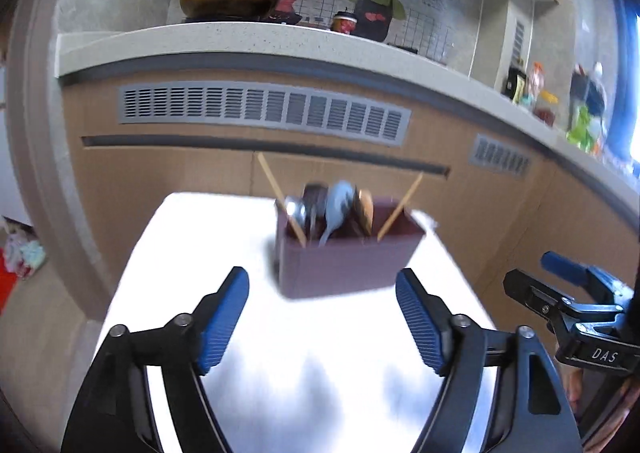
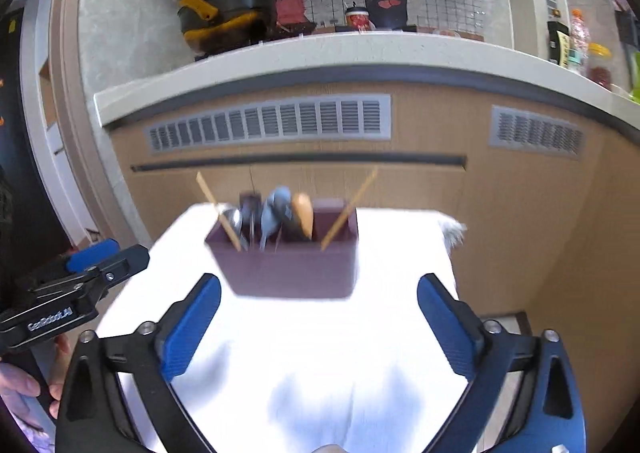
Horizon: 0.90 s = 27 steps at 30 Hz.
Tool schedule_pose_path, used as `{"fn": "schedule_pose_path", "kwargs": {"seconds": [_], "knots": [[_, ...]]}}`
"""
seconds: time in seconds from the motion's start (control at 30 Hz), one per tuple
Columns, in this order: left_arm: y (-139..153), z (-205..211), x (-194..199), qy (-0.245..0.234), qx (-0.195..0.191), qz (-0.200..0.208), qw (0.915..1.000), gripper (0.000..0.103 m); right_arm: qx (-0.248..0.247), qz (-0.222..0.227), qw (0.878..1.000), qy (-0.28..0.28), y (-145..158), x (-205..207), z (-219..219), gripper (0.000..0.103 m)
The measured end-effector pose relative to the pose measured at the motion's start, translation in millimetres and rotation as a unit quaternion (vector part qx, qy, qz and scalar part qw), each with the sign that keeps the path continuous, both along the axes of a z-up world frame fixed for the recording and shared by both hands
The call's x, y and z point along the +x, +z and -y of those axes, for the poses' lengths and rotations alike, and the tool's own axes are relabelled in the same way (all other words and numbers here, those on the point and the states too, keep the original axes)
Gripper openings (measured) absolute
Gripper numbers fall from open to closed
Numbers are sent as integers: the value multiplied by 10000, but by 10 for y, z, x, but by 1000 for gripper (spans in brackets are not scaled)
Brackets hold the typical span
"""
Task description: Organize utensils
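Ahead of the left gripper (image 1: pixel 322 285), just beyond its spread blue pads (image 1: pixel 224 317), a maroon utensil holder (image 1: pixel 344 265) stands on the white table (image 1: pixel 192 237). Nothing sits between the jaws. Spoons (image 1: pixel 338 209) and two chopsticks (image 1: pixel 276 189) lean inside it. Beside it, the right gripper (image 2: pixel 318 293) is spread wide too, empty, the holder ahead of it.
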State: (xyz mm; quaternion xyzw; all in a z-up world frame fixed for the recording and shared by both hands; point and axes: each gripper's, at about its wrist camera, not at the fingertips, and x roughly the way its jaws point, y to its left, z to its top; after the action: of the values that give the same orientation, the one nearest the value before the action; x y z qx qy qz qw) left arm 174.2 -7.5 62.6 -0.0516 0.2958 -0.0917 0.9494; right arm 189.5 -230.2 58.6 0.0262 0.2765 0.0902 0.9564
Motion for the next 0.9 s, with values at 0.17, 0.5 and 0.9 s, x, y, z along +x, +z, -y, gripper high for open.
{"fn": "schedule_pose_path", "kwargs": {"seconds": [0.17, 0.5, 0.9], "knots": [[-53, 145, -492, 95, 586, 110, 9982, 93, -390, -171, 9982, -421, -202, -487, -28, 99], [95, 166, -837, 344, 602, 452, 9966, 101, -436, 212, 9969, -617, -80, -845, -56, 100], [82, 174, -876, 363, 667, 383, 9964, 101, -390, 125, 9972, -624, -90, -831, -6, 101]]}}
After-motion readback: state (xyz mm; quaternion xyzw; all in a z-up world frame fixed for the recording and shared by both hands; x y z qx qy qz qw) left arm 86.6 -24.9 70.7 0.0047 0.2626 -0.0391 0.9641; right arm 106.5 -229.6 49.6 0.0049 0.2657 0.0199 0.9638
